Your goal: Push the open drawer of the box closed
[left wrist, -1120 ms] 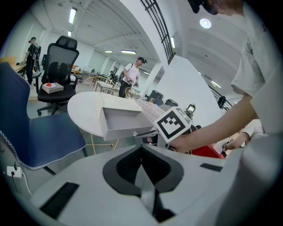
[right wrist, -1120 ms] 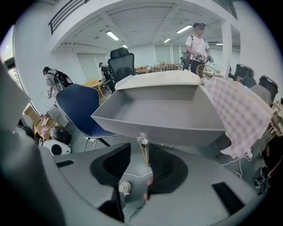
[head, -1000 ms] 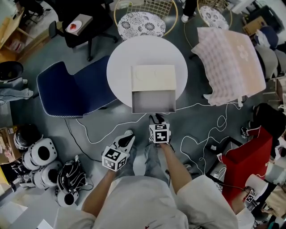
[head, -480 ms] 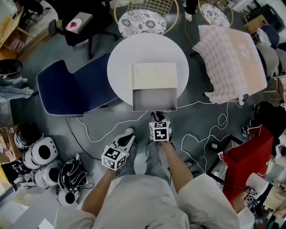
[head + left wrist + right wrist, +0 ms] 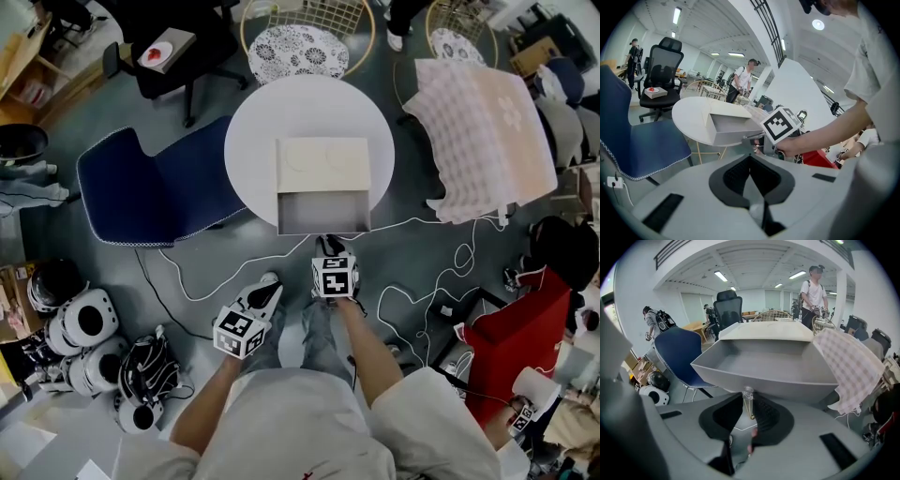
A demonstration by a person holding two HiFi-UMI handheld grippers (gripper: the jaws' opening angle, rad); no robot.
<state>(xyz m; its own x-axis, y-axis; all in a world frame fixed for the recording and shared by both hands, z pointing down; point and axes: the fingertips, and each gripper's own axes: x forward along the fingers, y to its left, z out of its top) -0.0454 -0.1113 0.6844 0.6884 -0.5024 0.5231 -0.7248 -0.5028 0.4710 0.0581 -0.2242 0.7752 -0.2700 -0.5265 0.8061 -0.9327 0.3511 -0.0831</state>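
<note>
A cream box [image 5: 323,164] stands on the round white table [image 5: 253,141], and its grey drawer [image 5: 322,213] is pulled out toward me over the table's edge. In the right gripper view the drawer [image 5: 764,364] fills the middle, with a clear knob [image 5: 748,393] on its front. My right gripper [image 5: 748,399] has just been closing, and its pads now hold that knob between them. From above, the right gripper [image 5: 328,247] sits at the drawer's front. The left gripper [image 5: 270,281] hangs lower left, away from the table, shut and holding nothing [image 5: 750,157].
A blue chair [image 5: 150,187] stands left of the table. A checked cloth [image 5: 487,131] drapes a seat at the right. White cables [image 5: 422,291] trail over the floor beside a red box [image 5: 520,337]. Helmets [image 5: 89,328] lie at lower left. Wire chairs [image 5: 298,42] stand behind.
</note>
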